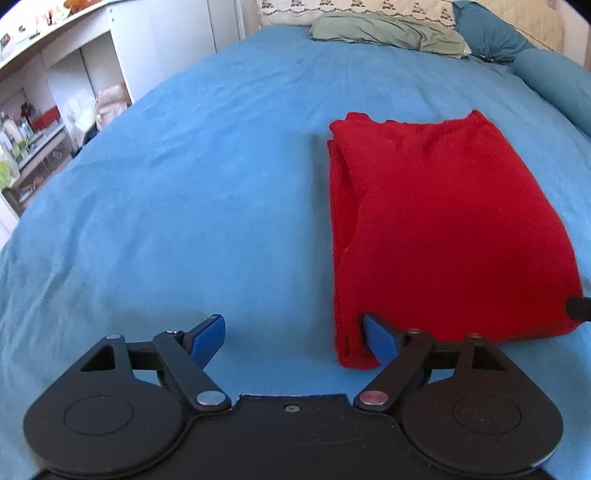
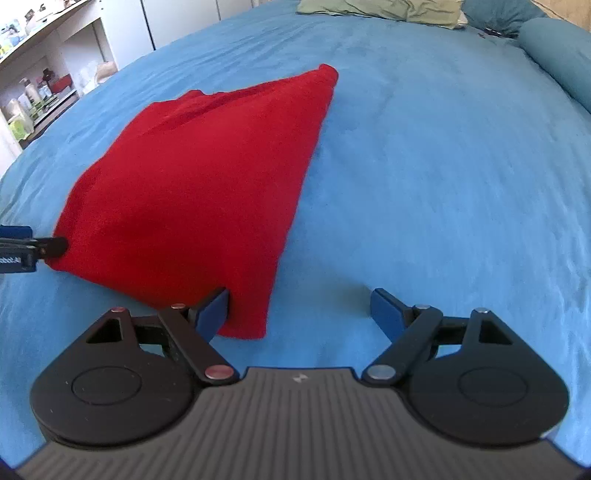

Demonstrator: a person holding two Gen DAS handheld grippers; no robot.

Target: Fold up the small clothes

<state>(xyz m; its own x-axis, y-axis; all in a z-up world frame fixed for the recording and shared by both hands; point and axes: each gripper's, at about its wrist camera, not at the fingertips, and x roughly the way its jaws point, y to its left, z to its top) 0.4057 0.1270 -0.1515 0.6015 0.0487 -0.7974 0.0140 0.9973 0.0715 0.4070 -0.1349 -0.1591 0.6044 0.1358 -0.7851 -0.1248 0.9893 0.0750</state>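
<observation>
A folded red garment [image 1: 436, 229] lies flat on the blue bedspread [image 1: 192, 192]. My left gripper [image 1: 295, 339] is open at the garment's near left corner; its right finger touches the red edge and the left finger is over bare bedspread. In the right wrist view the garment [image 2: 192, 184] lies to the left. My right gripper [image 2: 301, 314] is open at the garment's near right corner; its left finger touches the cloth. The left gripper's tip [image 2: 33, 247] shows at that view's left edge, against the cloth.
A green pillow [image 1: 388, 31] and teal pillows [image 1: 554, 81] lie at the head of the bed. White shelves with clutter [image 1: 44, 110] stand beyond the bed's left edge. The blue bedspread [image 2: 443, 166] stretches wide on both sides of the garment.
</observation>
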